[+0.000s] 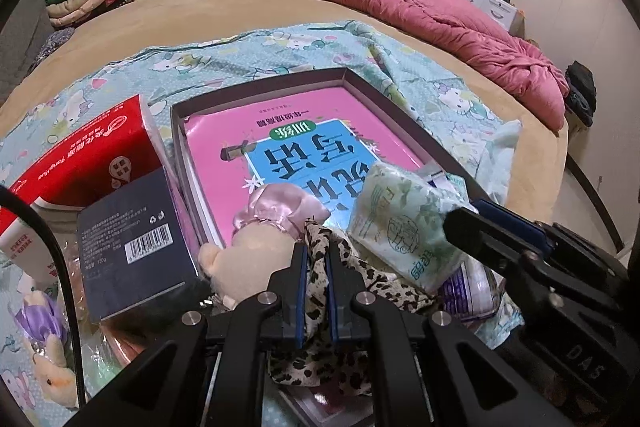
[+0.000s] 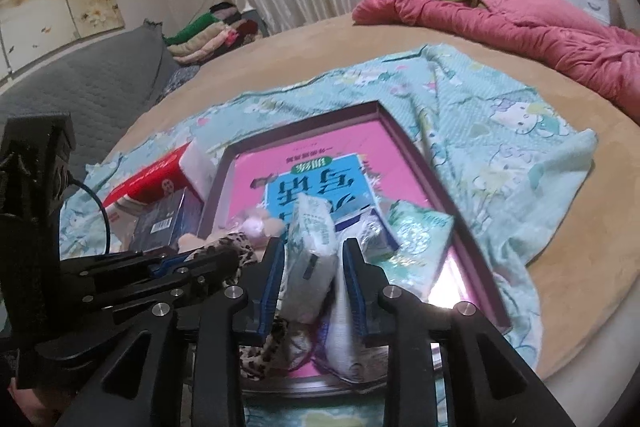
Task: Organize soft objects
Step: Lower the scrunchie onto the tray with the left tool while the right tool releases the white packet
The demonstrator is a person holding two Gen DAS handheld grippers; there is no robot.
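In the left wrist view my left gripper [image 1: 316, 267] is shut on a leopard-print cloth [image 1: 320, 307] that hangs below its fingers. A pink satin scrunchie [image 1: 276, 211] and a beige plush toy [image 1: 236, 263] lie just ahead of it. My right gripper [image 2: 314, 255] has a white-green tissue pack [image 2: 310, 247] upright between its fingers. The pack leans on the left pad, a thin gap shows at the right pad, so the jaws stand slightly open. All this is over the near end of a dark-rimmed tray [image 2: 404, 147] holding a pink book [image 2: 320, 163].
A red tissue box [image 1: 80, 155] and a dark box [image 1: 132, 243] sit left of the tray on a teal printed sheet [image 2: 500, 147]. More tissue packs [image 2: 420, 239] lie in the tray's near right. A pink quilt [image 2: 520, 23] fills the far right of the bed.
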